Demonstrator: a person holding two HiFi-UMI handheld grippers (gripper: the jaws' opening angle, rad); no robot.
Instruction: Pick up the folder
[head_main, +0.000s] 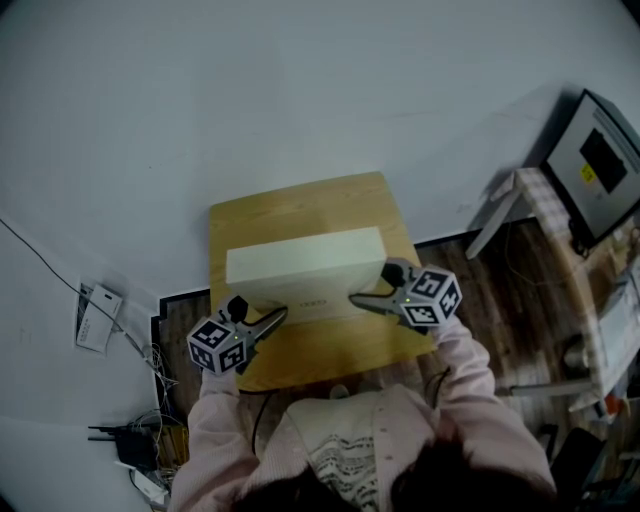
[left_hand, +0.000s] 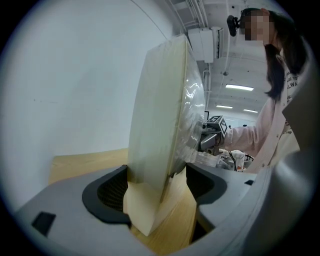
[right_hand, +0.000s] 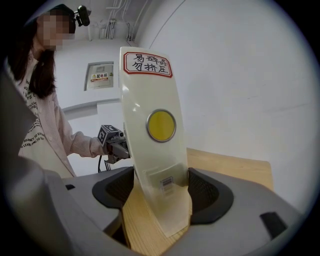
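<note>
While a cream box folder (head_main: 305, 262) stands on edge at the middle of the wooden table (head_main: 300, 200), the left gripper (head_main: 280, 315) clamps its plain end and the right gripper (head_main: 355, 299) clamps its spine end. The red-bordered spine label (right_hand: 148, 64) reads 易碎品 勿挤压, above a yellow disc (right_hand: 161, 125) and a barcode sticker (right_hand: 166, 183).

white wall (head_main: 300, 80), wooden table (head_main: 300, 200), dark floor (head_main: 500, 290)

The folder (right_hand: 155, 165) is seen cream-white, marked with a yellow disc (right_hand: 161, 125) and red-bordered label (right_hand: 148, 64); the table (head_main: 300, 205) is pale wood-grained.
</note>
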